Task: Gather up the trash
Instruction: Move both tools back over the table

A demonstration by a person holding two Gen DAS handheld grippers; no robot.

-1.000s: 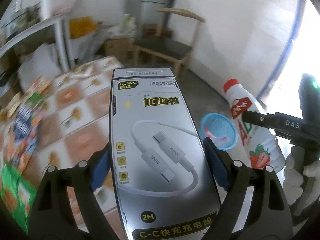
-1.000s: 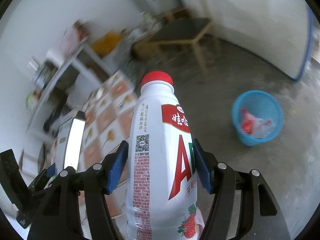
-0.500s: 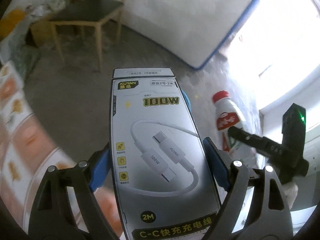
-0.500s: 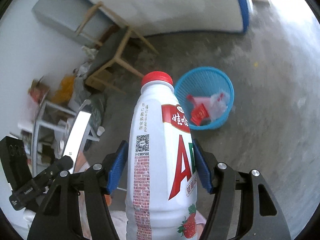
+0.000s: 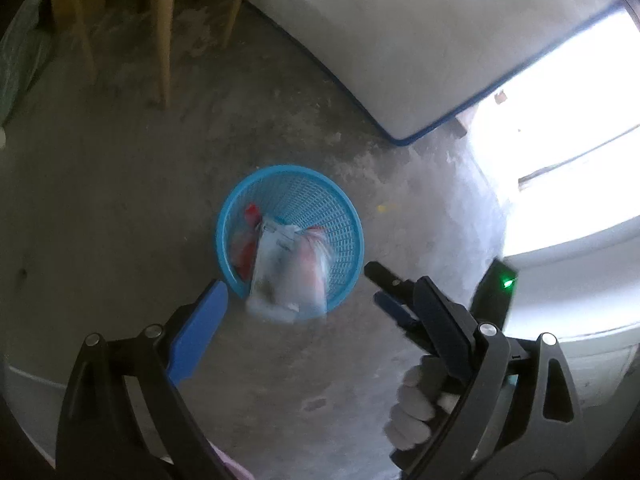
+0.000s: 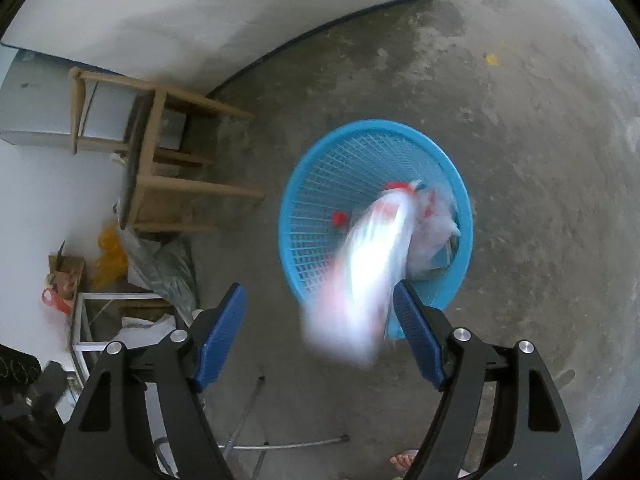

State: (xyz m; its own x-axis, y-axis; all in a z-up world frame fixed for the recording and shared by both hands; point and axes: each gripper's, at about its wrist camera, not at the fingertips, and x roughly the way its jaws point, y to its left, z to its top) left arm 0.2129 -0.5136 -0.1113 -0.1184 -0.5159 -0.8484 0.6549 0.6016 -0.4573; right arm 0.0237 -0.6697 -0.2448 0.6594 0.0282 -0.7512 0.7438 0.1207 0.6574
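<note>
Though both items blur past reading, my left claw and right claw gape, jaws just widened. Box and bottle drop free into the basket.

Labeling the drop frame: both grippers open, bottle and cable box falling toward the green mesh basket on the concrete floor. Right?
Wrong on one point: the mesh basket is blue, not green, as the right wrist view shows. The rest holds: the left gripper and right gripper are open, their jaws having just been opening, and the blurred bottle and cable box are falling toward the basket.
</note>
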